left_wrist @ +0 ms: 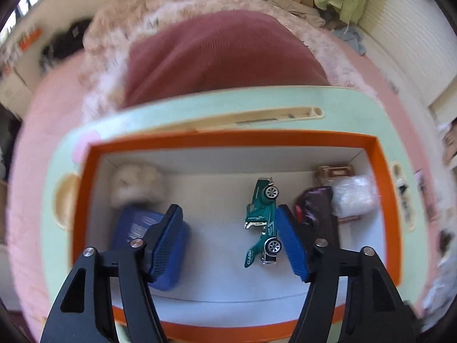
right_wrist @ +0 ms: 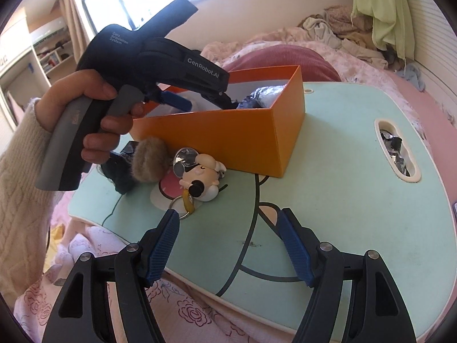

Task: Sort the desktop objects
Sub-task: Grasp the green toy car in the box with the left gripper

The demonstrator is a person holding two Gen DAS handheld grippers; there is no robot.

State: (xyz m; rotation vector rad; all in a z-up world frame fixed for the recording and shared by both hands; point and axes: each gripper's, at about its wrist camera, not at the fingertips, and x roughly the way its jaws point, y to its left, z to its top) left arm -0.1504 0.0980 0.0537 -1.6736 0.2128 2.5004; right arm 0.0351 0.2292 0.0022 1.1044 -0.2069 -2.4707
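Note:
My left gripper (left_wrist: 228, 211) points down into the orange box (left_wrist: 228, 138), open, with nothing pressed between its pads. A green toy car (left_wrist: 261, 223) lies on its side on the box floor, just inside the right finger. In the right wrist view a hand (right_wrist: 94, 114) holds that left gripper (right_wrist: 202, 103) with its fingers dipped into the orange box (right_wrist: 228, 134). My right gripper (right_wrist: 228, 214) hangs open over the near edge of the mint table (right_wrist: 328, 171), nothing between its fingers. A sheep keychain figure (right_wrist: 202, 177) and a brown fur pompom (right_wrist: 150, 157) lie beside the box.
Inside the box are a blue case (left_wrist: 134, 225), a white fluffy thing (left_wrist: 137, 185), a dark purple item (left_wrist: 317, 203) and a clear plastic bag (left_wrist: 354, 194). A dark green cloth item (right_wrist: 120, 171) lies by the pompom. The table's side slot (right_wrist: 395, 150) holds foil pieces. Pink bedding surrounds the table.

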